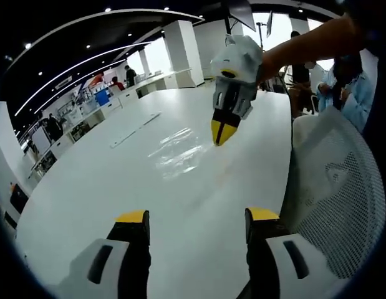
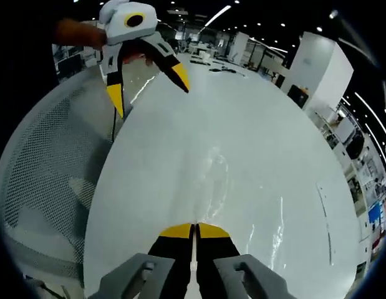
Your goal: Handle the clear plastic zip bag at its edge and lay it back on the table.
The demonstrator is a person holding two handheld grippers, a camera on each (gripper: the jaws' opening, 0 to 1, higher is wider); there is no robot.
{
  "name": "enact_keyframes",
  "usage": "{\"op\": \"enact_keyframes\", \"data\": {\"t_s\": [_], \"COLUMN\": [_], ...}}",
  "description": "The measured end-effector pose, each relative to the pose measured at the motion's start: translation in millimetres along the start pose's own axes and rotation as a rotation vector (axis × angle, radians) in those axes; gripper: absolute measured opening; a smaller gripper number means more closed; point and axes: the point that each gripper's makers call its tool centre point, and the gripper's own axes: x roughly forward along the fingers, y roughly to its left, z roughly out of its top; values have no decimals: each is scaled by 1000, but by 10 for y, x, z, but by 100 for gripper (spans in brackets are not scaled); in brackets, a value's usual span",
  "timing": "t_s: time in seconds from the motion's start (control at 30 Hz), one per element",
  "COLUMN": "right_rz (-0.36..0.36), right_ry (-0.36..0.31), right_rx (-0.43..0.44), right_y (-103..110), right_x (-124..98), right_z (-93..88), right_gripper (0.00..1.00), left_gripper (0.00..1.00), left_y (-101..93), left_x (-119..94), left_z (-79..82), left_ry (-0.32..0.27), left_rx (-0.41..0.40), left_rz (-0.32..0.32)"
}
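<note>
Lying flat on the white table (image 1: pixel 118 180), clear plastic zip bag (image 1: pixel 177 151) near the centre of the left gripper view, glossy and wrinkled, apart from every jaw tip. In the right gripper view, same bag (image 2: pixel 212 169) at centre, flat on the table (image 2: pixel 274 143), beyond the jaw tips.

Left gripper (image 1: pixel 196 216): yellow-tipped jaws rising from 6 o'clock in its own view, spread wide, nothing between them, bare tabletop in the gap. In the right gripper view, same gripper (image 2: pixel 149 87) entering at 11 o'clock, jaws splayed well apart, hanging above the table edge, held by a hand (image 2: pixel 80 34).

Right gripper (image 2: pixel 194 231): jaws closed together at 6 o'clock in its own view, yellow tips meeting with only a hairline gap; whether any bag film is caught between them cannot be told. In the left gripper view, same gripper (image 1: pixel 222 132) at 1 o'clock, tips pressed together and pointing down at the table just beside the bag's right edge; contact with the bag cannot be told.

White mesh chair back (image 1: pixel 333 180) at 3 o'clock in the left gripper view; same chair (image 2: pixel 49 187) at 9 o'clock in the right gripper view. Flat white strip (image 1: pixel 135 129) on the table at 10 o'clock from the bag. Seated people (image 1: pixel 342 87) at 2 o'clock beyond the table.
</note>
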Motion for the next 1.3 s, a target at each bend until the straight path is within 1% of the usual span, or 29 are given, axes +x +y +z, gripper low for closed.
{"op": "enact_keyframes", "data": {"t_s": [0.13,0.27,0.57,0.67,0.77,0.9,1.0,1.17,1.23,1.3], "right_rz": [24,30,40,43,48,53,61,73,77,77], "right_ry": [8,10,0,0,-3,-3,-8,-9,-12,-15], "right_rx": [-53,-86,-139,-156,-170,-183,-175,-190,-188,-188], "right_y": [85,96,120,139,171,201,224,269,275,277], "right_x": [-13,-20,-83,-111,-137,-159,-175,-210,-225,-235], "right_z": [42,70,201,233,261,276,282,309,325,336], "right_gripper": [0,0,0,0,0,0,0,0,0,0], "left_gripper": [59,59,55,54,52,53,50,45,42,37], "left_y": [-13,-31,-43,-44,-38,-52,-67,-66,-54,-28], "left_x": [20,49,135,164,194,240,270,305,315,326], "left_z": [13,26,92,95,112,127,122,100,97,76], "left_ry": [3,8,18,31,33,36,44,65,66,82], "left_rx": [16,30,78,111,140,144,172,231,245,270], "left_rz": [-7,-19,-38,-43,-54,-61,-69,-78,-81,-72]}}
